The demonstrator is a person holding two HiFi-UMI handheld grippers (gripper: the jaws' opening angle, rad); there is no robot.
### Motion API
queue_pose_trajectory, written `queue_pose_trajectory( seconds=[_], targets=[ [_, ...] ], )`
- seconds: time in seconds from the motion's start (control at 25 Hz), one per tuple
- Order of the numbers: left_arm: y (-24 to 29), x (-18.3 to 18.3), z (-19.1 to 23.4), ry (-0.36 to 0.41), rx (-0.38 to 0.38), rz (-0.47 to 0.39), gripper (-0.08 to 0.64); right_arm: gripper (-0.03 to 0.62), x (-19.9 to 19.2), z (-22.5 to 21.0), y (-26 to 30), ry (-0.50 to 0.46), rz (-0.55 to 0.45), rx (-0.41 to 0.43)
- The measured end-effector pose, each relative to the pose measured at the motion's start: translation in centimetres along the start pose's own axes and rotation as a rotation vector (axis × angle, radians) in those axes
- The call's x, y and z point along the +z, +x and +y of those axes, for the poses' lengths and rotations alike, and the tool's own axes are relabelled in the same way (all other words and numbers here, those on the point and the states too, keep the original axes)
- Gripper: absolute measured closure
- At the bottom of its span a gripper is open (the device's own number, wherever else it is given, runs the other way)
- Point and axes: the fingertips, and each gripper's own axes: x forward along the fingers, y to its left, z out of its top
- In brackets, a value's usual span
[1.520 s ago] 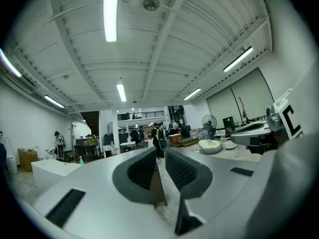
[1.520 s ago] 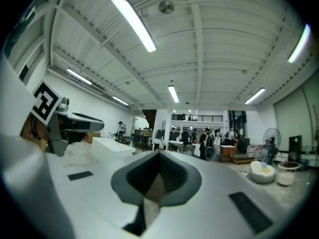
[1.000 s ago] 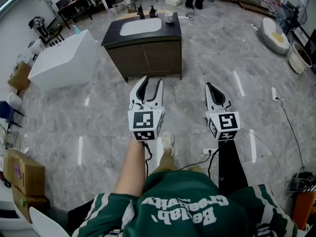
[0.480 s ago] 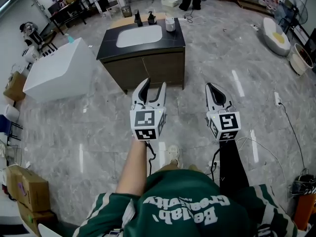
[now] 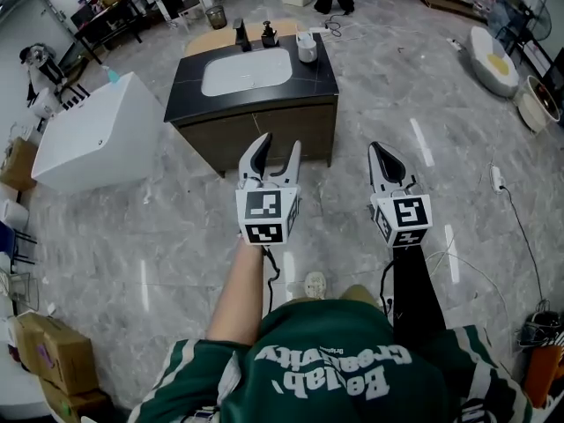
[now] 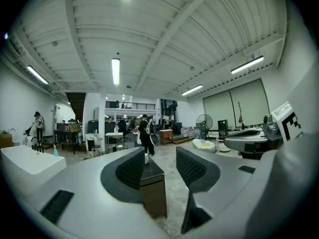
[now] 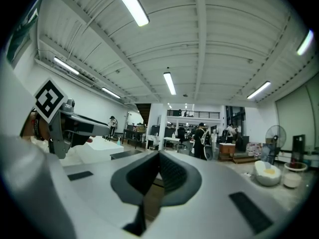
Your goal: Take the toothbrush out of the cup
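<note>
Left of the vanity [image 5: 264,130], a white bathtub [image 5: 97,135] stands on the grey floor, with cardboard boxes [image 5: 53,359] nearer the person on the same side. On the vanity's black counter a white sink basin [image 5: 247,70] is sunk in the middle. A dark faucet [image 5: 241,33] and a dark soap bottle [image 5: 269,35] stand behind the basin. At the counter's right rear corner stands the cup [image 5: 306,48]. It is too small to tell what it holds, and the toothbrush cannot be made out.

Well in front of the vanity, both tongs point level toward it. The left gripper [image 5: 278,146] has just been opening its jaws, which stand spread with only air between them. The right gripper [image 5: 381,152] has its jaws pressed together, pinching nothing.

Far right of the vanity, a white oval tub [image 5: 492,58] on the floor has a yellow patch inside.
</note>
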Motion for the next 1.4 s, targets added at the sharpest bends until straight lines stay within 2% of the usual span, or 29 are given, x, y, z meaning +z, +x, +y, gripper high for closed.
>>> queue_pose_trajectory(
  seconds=[0.56, 0.88, 1.4],
  targets=[
    [8.3, 0.5, 4.4, -0.033, -0.014, -0.013, 0.374, 0.589, 0.1, -2.6, 9.0, 0.000, -0.015, -0.001],
    [14.1, -0.2, 6.3, -0.042, -0.005, -0.038, 0.373, 0.589, -1.8, -4.8, 15.0, 0.011, -0.041, 0.018],
    [31.8, 0.9, 9.9, -0.106, 0.011, -0.058, 0.365, 0.589, -0.6, -14.2, 31.7, -0.038, -0.068, 0.079]
  ],
)
